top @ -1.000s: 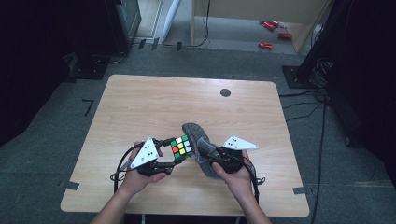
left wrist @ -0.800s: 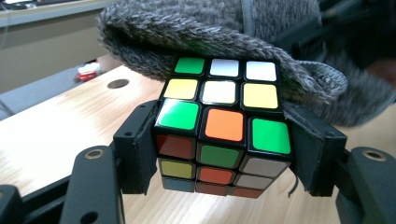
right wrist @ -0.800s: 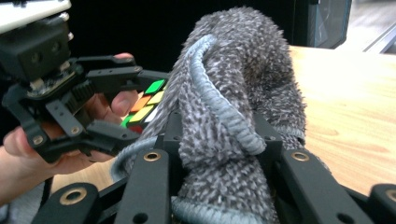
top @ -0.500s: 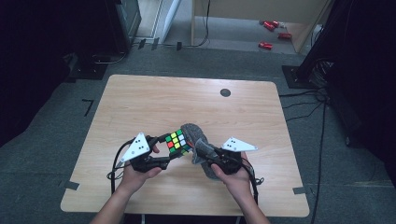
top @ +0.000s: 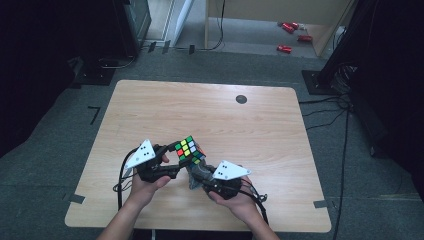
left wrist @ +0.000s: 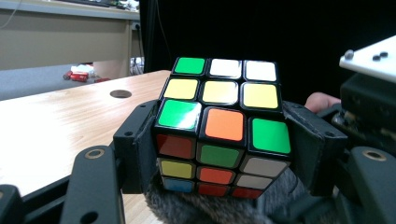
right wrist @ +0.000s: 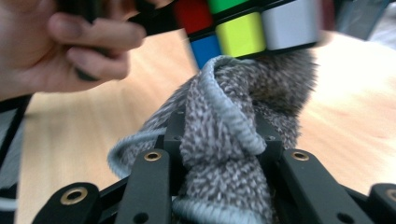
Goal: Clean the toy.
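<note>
1. Puzzle cube point(top: 189, 151), 3x3 with mixed colours, held up off the surface point(top: 210, 120) near the middle of its near edge.
2. In the left gripper view the cube point(left wrist: 223, 126) sits between the left gripper's two black fingers point(left wrist: 135, 147), pads pressed on opposite sides; top face shows green, white, yellow.
3. Left gripper point(top: 172, 157) fingers are narrow, clamped on the cube; white three-cornered plate on top.
4. Grey fuzzy cloth point(right wrist: 233, 135) bunched between the right gripper's fingers point(right wrist: 159, 186), held tight; its top touches the cube's underside point(right wrist: 243, 32).
5. Right gripper point(top: 200, 175) just beside the left, low under the cube, near the near edge.
6. Cloth point(left wrist: 187, 207) also visible under the cube in the left gripper view.
7. Dark round mark point(top: 241, 99) toward the far edge, well apart.
</note>
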### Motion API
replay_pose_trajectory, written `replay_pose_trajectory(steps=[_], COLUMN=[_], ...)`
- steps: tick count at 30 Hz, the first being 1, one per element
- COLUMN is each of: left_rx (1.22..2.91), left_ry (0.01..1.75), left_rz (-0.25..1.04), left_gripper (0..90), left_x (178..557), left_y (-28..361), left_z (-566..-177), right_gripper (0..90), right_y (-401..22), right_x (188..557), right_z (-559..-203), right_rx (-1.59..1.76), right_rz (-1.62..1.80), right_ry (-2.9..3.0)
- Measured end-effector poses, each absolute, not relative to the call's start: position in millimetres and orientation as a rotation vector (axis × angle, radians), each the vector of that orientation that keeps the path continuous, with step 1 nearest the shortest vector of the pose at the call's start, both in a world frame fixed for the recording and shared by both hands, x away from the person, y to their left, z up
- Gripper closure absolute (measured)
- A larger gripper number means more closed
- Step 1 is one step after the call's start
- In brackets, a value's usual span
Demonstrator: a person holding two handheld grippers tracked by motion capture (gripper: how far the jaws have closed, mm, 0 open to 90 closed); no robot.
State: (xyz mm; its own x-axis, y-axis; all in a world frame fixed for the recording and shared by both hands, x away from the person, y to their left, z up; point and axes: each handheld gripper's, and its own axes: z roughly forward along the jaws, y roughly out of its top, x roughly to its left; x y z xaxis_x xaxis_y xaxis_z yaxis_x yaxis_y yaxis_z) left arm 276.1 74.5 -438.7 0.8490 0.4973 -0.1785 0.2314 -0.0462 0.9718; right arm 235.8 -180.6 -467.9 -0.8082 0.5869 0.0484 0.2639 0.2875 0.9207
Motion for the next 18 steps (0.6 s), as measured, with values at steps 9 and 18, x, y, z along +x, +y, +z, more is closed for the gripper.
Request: replay_pose_trajectory(steps=[9, 18], left_rx=[1.635, 1.637], left_ry=[0.578, 0.577], left_rz=[0.224, 0.221], left_gripper=[34.6, 34.6], left_x=[276, 277], left_y=[73, 74], left_z=[-439, -439], right_gripper=[67.1, 66.6], right_y=[-193, -187], right_x=[239, 237], right_z=[-464, -466], right_rx=[0.827, 0.807], right_rz=[1.561, 1.531], right_ry=[2.166, 2.196])
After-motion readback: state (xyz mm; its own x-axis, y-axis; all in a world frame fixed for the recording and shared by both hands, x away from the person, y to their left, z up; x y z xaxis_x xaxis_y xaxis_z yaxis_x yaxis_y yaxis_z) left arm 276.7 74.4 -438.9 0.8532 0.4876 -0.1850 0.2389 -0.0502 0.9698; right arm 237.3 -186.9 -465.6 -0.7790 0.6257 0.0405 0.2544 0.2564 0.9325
